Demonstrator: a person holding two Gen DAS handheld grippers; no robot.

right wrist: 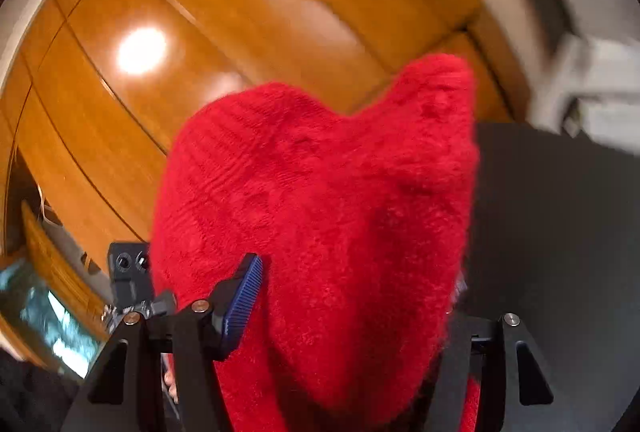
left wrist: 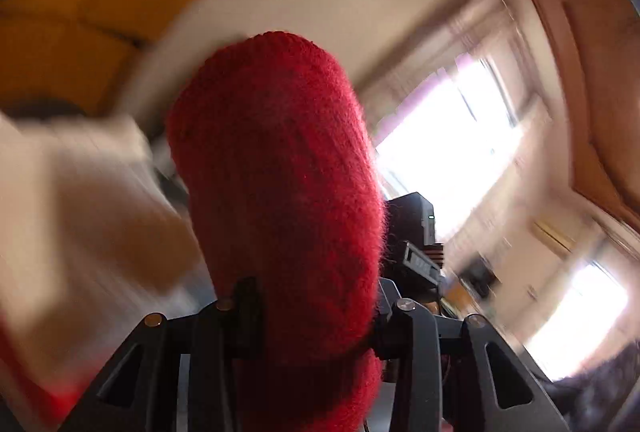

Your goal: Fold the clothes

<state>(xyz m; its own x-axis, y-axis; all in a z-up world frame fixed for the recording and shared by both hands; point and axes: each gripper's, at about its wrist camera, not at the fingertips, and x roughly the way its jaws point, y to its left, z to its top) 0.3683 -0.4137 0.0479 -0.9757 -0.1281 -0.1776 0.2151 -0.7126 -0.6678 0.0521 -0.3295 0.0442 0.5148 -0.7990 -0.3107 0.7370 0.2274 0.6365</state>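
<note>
A red knit garment (left wrist: pixel 280 191) fills the middle of the left wrist view, bunched and standing up between the black fingers of my left gripper (left wrist: pixel 308 296), which is shut on it. In the right wrist view the same fuzzy red garment (right wrist: pixel 320 211) rises in a two-peaked fold out of my right gripper (right wrist: pixel 352 296), also shut on it. The blue ribbed pad (right wrist: pixel 244 304) of one finger presses into the cloth; the other pad is mostly hidden behind it. Both cameras point upward, and the rest of the garment is out of sight.
Glossy orange wooden panels (right wrist: pixel 240 11) curve overhead, with a lamp glare (right wrist: pixel 142 49) on them. Bright windows (left wrist: pixel 452 135) lie to the right and a pale blurred shape (left wrist: pixel 72 199) to the left. A dark flat panel (right wrist: pixel 552 224) stands at right. The other gripper's black body (left wrist: pixel 416 244) shows behind the cloth.
</note>
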